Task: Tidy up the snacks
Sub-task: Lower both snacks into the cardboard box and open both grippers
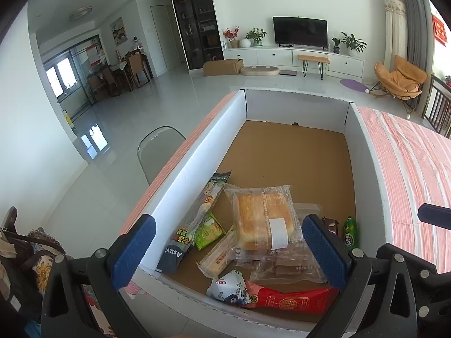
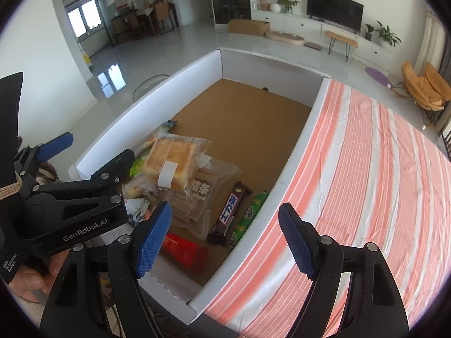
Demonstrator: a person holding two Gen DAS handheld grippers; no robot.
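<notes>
Both grippers hovering released over box (image 1: 197, 152). Left gripper (image 1: 228, 250) nearer, bread pack (image 1: 262, 217) lying directly below-ahead; right gripper (image 2: 225, 239) straddling box's right wall, empty.

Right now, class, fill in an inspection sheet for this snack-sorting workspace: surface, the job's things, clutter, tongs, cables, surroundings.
Surface: striped tablecloth, pink and white, bare where it shows.
Job's things: white box with a brown floor; snacks heaped at its near end, bread pack on top, red packet nearest, chocolate bar and green packet by the right wall.
Clutter: bags left of the box.
Tongs: left tongs open over the snack heap; right tongs open, empty, over the box's right wall.
Cables: nothing seen.
Surroundings: living room with television, potted plants, orange chair, cardboard carton on the floor.
</notes>
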